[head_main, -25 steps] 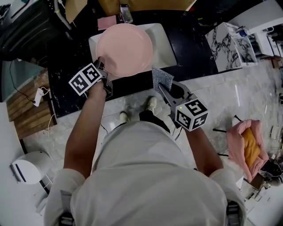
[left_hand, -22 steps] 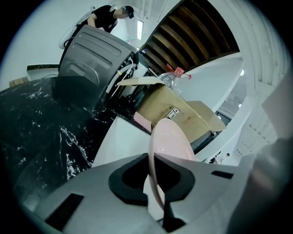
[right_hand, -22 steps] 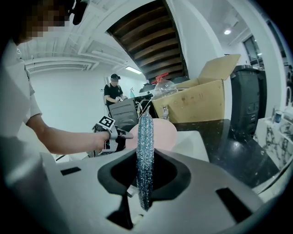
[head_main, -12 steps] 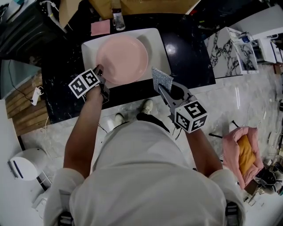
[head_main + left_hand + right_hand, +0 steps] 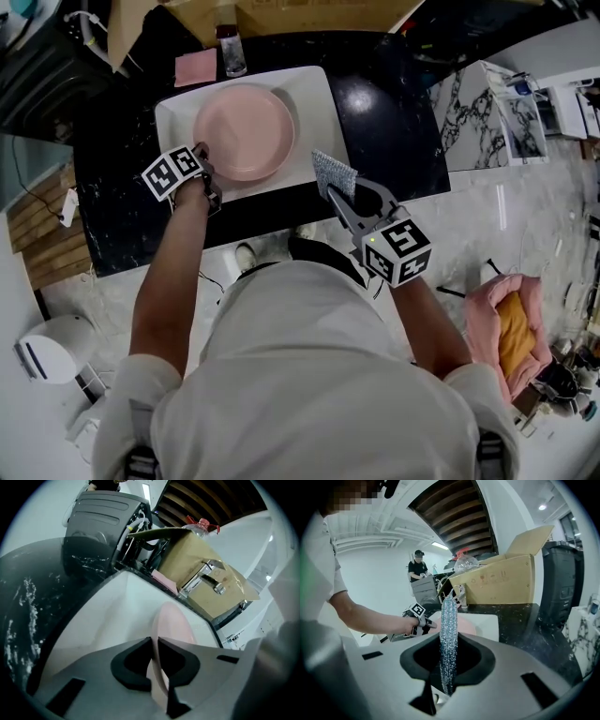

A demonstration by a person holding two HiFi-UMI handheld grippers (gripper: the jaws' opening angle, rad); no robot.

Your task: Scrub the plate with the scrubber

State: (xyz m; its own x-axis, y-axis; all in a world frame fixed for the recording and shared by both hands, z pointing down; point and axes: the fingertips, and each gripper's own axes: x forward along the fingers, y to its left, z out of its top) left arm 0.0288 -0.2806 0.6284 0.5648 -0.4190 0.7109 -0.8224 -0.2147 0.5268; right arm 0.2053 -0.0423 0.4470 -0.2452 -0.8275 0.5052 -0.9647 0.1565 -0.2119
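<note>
**Plate held in the basin, scrubber up alongside**

Left gripper (image 5: pixel 200 150) pinches the near-left rim of the pink plate (image 5: pixel 246 129), jaws narrow and just easing apart with the rim between them. The plate sits inside the white basin (image 5: pixel 323 89). Right gripper (image 5: pixel 339 195) clamps the grey scrubber (image 5: pixel 334 172) on edge, above the black counter (image 5: pixel 394 122) just beside the basin

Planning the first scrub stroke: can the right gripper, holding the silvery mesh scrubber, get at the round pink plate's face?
Probably yes. The round pink plate faces up in the white rectangular basin, and nothing stands between it and the right gripper, whose silvery mesh scrubber is close beside the basin.
</note>
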